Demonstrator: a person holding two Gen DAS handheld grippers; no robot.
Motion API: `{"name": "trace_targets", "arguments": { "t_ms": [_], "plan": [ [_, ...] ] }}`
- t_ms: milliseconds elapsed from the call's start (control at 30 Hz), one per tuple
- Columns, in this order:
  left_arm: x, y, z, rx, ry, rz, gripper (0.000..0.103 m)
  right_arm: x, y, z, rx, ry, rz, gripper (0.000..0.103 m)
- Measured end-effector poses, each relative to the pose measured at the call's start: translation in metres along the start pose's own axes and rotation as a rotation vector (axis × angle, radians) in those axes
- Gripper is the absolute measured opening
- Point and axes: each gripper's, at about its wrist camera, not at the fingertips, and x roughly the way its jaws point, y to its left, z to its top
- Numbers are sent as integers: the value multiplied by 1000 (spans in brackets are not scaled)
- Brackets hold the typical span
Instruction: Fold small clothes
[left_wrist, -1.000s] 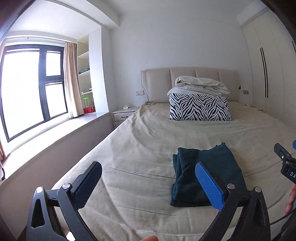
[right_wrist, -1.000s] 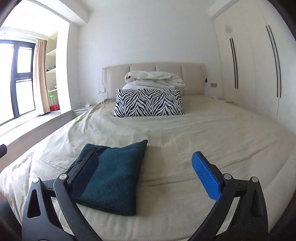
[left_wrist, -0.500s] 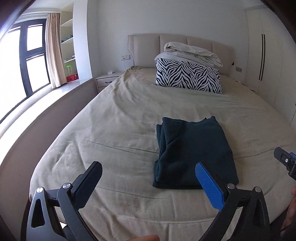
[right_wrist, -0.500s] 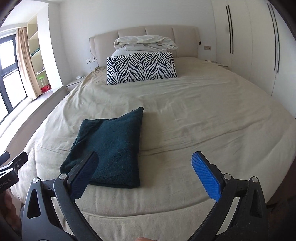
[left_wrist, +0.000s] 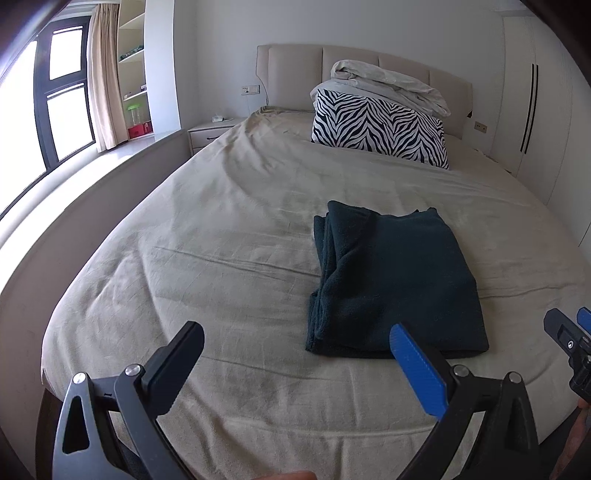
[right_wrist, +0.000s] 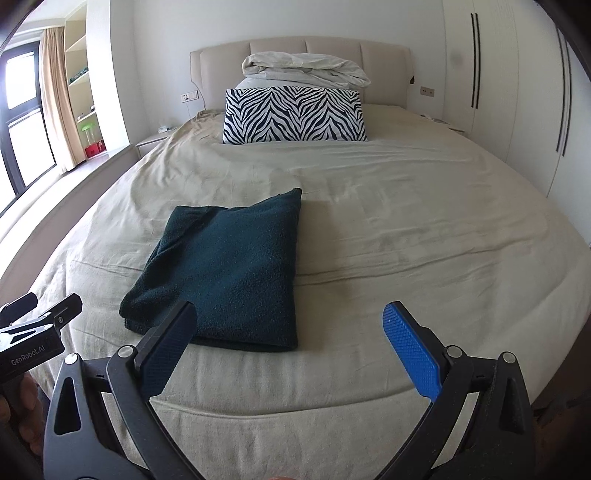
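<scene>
Two grippers, both with jaws wide apart and holding nothing, hover above the foot of the bed (left_wrist: 207, 236). Left gripper (left_wrist: 295, 365): its blue finger overlaps the near right corner of the garment (left_wrist: 395, 280) in the picture, but whether it touches the fabric cannot be told. Right gripper (right_wrist: 291, 347): its dark finger crosses the near edge of the garment (right_wrist: 229, 266) in the same way.

Garment: a dark teal, fleecy piece, already folded into a thick rectangle, lying flat on the beige sheet in the near half of the bed, well apart from the zebra pillow (right_wrist: 295, 114) at the headboard. Its long axis runs away from the grippers, toward the pillow. Layered loose edges show along its left side; the right side reads as one smooth fold.

Key relation: the garment lies ahead and to the right of the left gripper, ahead and to the left of the right gripper, hence between the two. Neither is clearly nearer. Judgement: folding looks near complete; a further fold would probably take the near short edge toward the pillow, one gripper at each near corner.
</scene>
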Motion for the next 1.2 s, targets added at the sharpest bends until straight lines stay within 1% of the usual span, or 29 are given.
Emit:
{"name": "trace_targets", "arguments": {
  "t_ms": [667, 1200],
  "plan": [
    [2, 0, -3, 0, 6, -3, 103, 14, 0, -5, 4, 53, 14, 103],
    [2, -2, -4, 2, 7, -6, 103, 17, -1, -7, 6, 60, 13, 103]
  ]
}}
